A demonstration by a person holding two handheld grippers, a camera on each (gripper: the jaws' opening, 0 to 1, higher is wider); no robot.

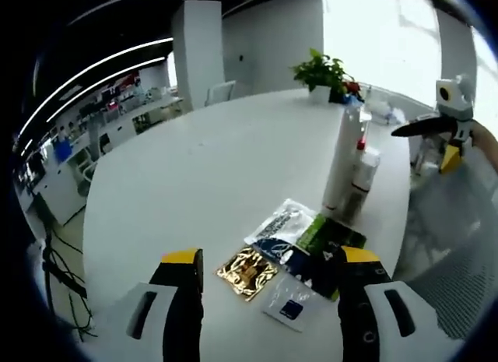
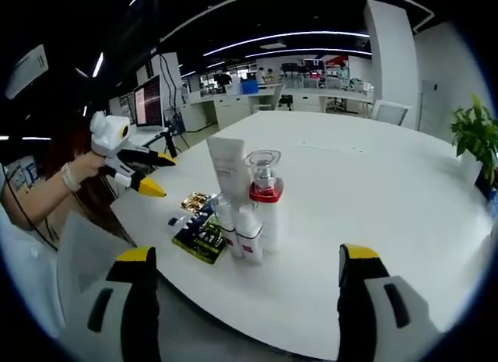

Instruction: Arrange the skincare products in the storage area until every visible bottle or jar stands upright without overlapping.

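Open white table (image 2: pixel 373 191) all round my bottle cluster (image 2: pixel 247 214). Flat sachets (image 1: pixel 299 257) crowd one side; potted plant (image 1: pixel 320 72) well apart, far edge.

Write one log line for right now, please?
left gripper: open | right gripper: open | bottles: upright, clustered | sachets: flat on table

White tube (image 2: pixel 229 169), red-collared pump bottle (image 2: pixel 264 198), two small white bottles (image 2: pixel 240 231) upright, clustered touching on table; flat sachets (image 2: pixel 199 226) lying just beside them
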